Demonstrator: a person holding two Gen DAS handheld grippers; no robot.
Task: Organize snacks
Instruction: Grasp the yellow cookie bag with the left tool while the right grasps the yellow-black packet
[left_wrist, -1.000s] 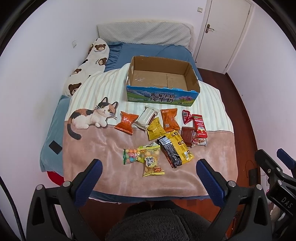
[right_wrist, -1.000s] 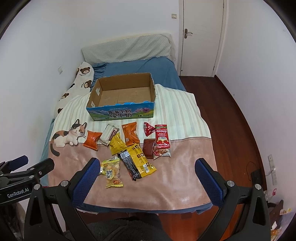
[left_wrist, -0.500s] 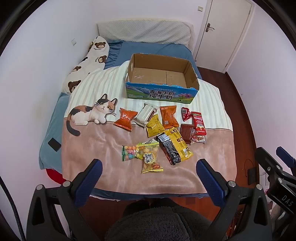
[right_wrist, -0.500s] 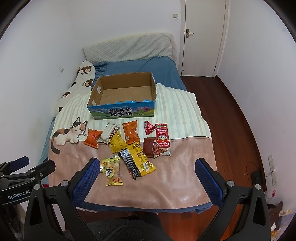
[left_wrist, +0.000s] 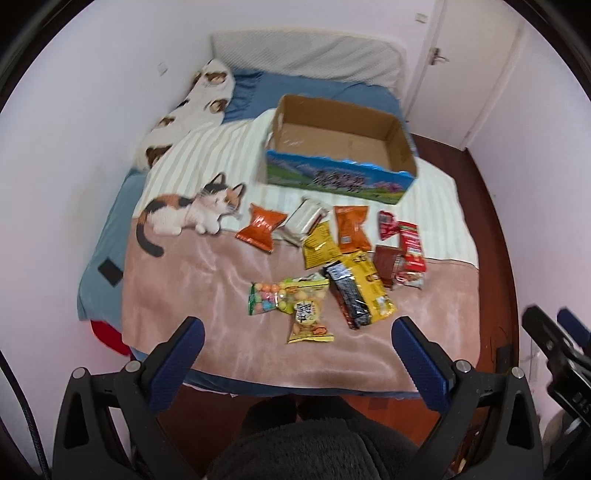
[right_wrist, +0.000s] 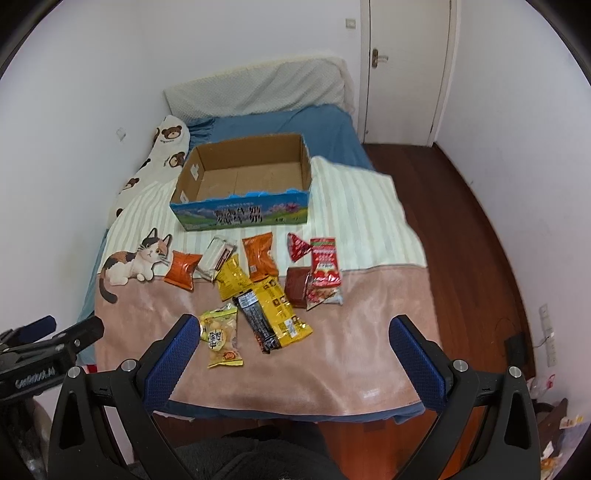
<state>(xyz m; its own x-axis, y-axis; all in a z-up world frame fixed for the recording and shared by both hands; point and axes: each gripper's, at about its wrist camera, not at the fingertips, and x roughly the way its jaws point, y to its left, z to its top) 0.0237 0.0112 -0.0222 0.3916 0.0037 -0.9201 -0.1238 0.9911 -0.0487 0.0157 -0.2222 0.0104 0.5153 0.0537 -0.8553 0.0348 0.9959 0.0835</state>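
Several snack packets lie on the blanket (left_wrist: 207, 291) in front of an empty cardboard box (left_wrist: 340, 158) (right_wrist: 243, 184). Nearest me are a yellow puff bag (left_wrist: 308, 314) (right_wrist: 219, 338), a bag of coloured candies (left_wrist: 266, 297), and a black bar (left_wrist: 347, 295) (right_wrist: 258, 321) on a yellow packet (left_wrist: 373, 291). Farther back lie orange packets (left_wrist: 260, 229) (right_wrist: 258, 254), a clear white pack (left_wrist: 304, 221) and red packets (left_wrist: 410, 245) (right_wrist: 323, 260). My left gripper (left_wrist: 297, 336) and right gripper (right_wrist: 295, 334) both hang open above the bed's near edge, holding nothing.
A cat picture (left_wrist: 188, 214) is printed on the blanket's left side. A bear-print pillow (left_wrist: 188, 110) lies against the left wall. A white door (right_wrist: 404, 70) stands behind the bed, with wooden floor (right_wrist: 476, 236) on the right. A dark fuzzy sleeve (left_wrist: 306, 450) fills the bottom.
Both views have drawn slightly closer to the bed, so the snacks and box look a little larger. Nothing on the blanket has shifted, and both grippers stay open.
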